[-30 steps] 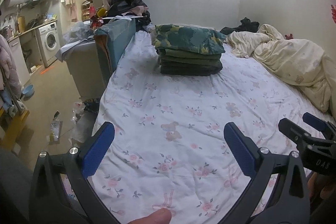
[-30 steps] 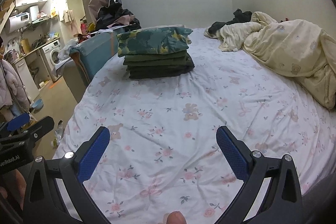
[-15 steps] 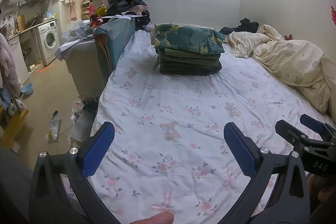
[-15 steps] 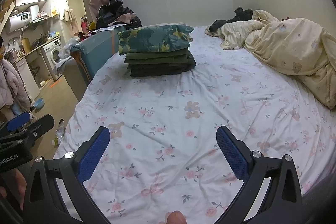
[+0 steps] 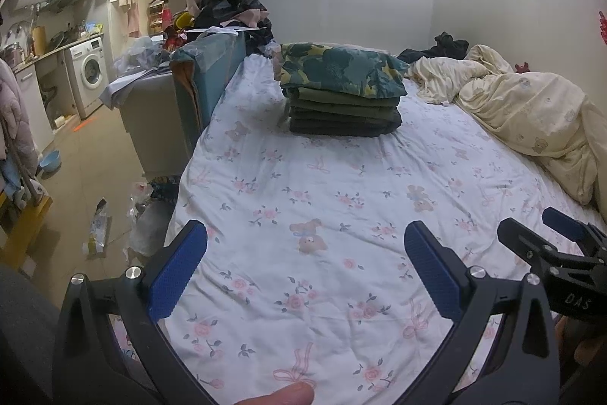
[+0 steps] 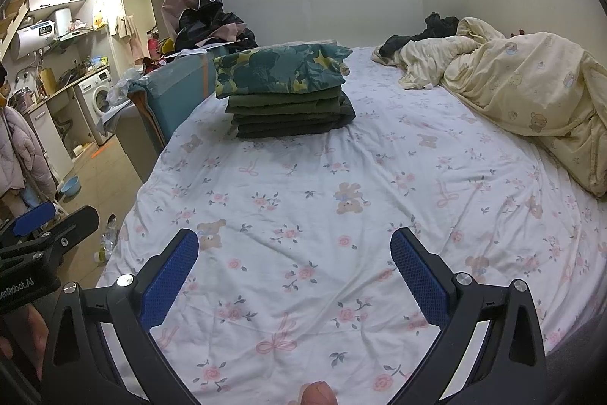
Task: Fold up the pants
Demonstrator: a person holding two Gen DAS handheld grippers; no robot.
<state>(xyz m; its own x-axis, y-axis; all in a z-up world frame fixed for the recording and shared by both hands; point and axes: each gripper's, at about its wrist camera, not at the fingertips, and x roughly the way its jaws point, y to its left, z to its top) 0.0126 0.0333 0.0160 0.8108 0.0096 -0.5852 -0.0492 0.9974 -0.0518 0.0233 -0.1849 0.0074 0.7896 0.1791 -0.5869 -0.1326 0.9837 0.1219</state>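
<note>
Pants: folded stack (image 5: 343, 101) far up the bed, left of centre; camouflage pair on top, olive and dark pairs beneath; no loose pair spread out in either view.
Left tongs (image 5: 305, 266): spread wide, nothing between the blue pads (image 5: 177, 270), hovering over the near end of the bed.
Right tongs (image 6: 294, 270): likewise spread and empty, just beside the left ones, poking into the right edge of the left view.
Bed sheet (image 6: 341, 215): white, flowers and bears, bare and lightly creased between tongs and stack.
Stack again (image 6: 286, 90): neat, edges roughly aligned, resting flat, well apart from both tongs.
Quilt (image 5: 531, 112): cream, crumpled along the far right side.
Dark garment (image 6: 421, 35): bunched at the far end by the quilt; possibly the next pair, impossible to confirm.
Handling, as a judgement: soft, limp cloth, light to moderate weight, not fragile, prone to sagging and slipping from a shallow pinch.
Hold, as a judgement: waistband corners or hems, one per tongs, biting deep through all layers.
</note>
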